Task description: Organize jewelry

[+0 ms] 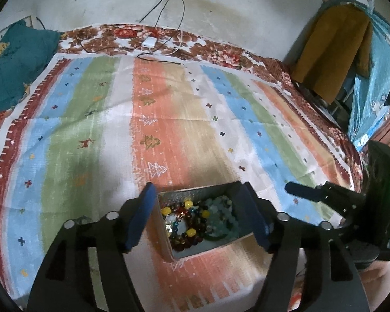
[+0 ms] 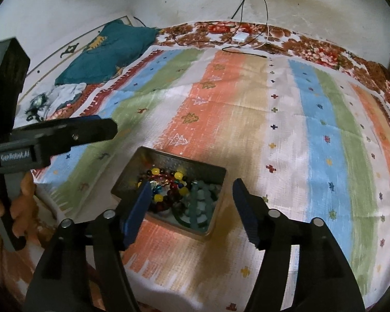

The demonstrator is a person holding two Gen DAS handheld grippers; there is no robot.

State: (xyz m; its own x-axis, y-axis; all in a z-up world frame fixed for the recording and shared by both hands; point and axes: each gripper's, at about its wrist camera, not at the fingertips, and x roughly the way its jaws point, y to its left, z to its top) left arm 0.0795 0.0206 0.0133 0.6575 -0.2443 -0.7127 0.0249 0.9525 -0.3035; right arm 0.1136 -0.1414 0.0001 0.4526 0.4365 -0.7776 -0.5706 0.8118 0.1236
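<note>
A small open metal tin (image 1: pixel 192 192) sits on the striped cloth, filled with jewelry: a multicolour bead bracelet (image 1: pixel 187 221) with yellow, red and dark beads, and pale green bead strands (image 1: pixel 222 217). My left gripper (image 1: pixel 199 212) is open, its blue pads on either side of the tin, just above it. In the right wrist view the tin (image 2: pixel 169 161) lies just ahead of my open, empty right gripper (image 2: pixel 191 199), with the bracelet (image 2: pixel 166 187) and green beads (image 2: pixel 202 200) inside. The left gripper (image 2: pixel 65 130) also shows at the left there, and the right gripper (image 1: pixel 309 191) at the right in the left wrist view.
The striped cloth (image 1: pixel 169 119) covers a floral bedsheet (image 1: pixel 221 49). A white charger with cables (image 1: pixel 148 43) lies at the far edge by the wall. A teal pillow (image 1: pixel 15 59) is at the far left. Hanging clothes (image 1: pixel 332 44) are at the right.
</note>
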